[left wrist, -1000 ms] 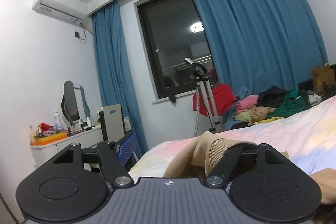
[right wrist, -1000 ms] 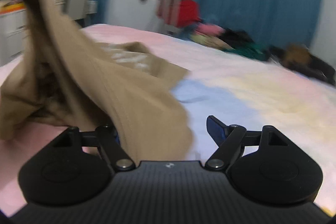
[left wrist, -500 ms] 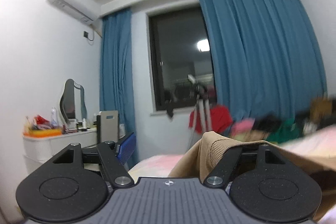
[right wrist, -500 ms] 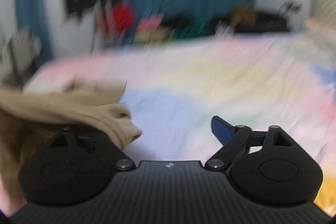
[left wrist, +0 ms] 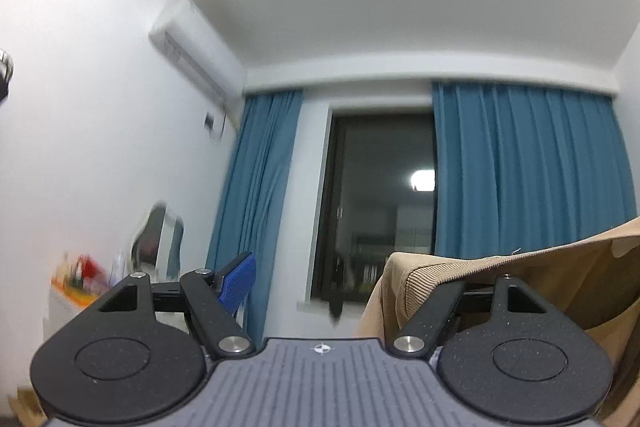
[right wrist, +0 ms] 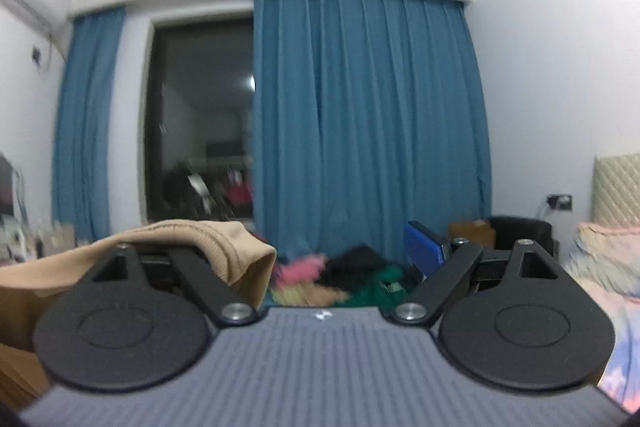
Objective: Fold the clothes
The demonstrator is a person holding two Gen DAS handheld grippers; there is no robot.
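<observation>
Both grippers have swung upward since a second ago: the bed that filled the lower part of each view has dropped out, and now the left camera looks at ceiling, the air conditioner (left wrist: 188, 55) and the dark window (left wrist: 380, 211), while the right camera faces the blue curtain (right wrist: 368, 115) straight on. With them the tan sweater (left wrist: 520, 279) has come off the bed and hangs in the air between the two tools. On the left gripper (left wrist: 340, 287) the ribbed hem is draped over the right-hand finger, whose pad is hidden by cloth; the blue pad of the other finger (left wrist: 238, 281) stands well apart from it — the tongs look spread, with the cloth hooked rather than pinched, though the buried side leaves that unsure. The right gripper (right wrist: 340, 255) mirrors this: sweater (right wrist: 224, 247) folded over its left-hand finger, the blue pad (right wrist: 424, 251) clear on the other side, jaws wide. Stretched between both tools, the garment seems to be held up for a shake-out before it is laid flat — an early step, with no fold made yet. A pile of clothes (right wrist: 340, 279) lies beyond, near the curtain. With so loose a hold, the cloth may slip off a finger when lowered.
</observation>
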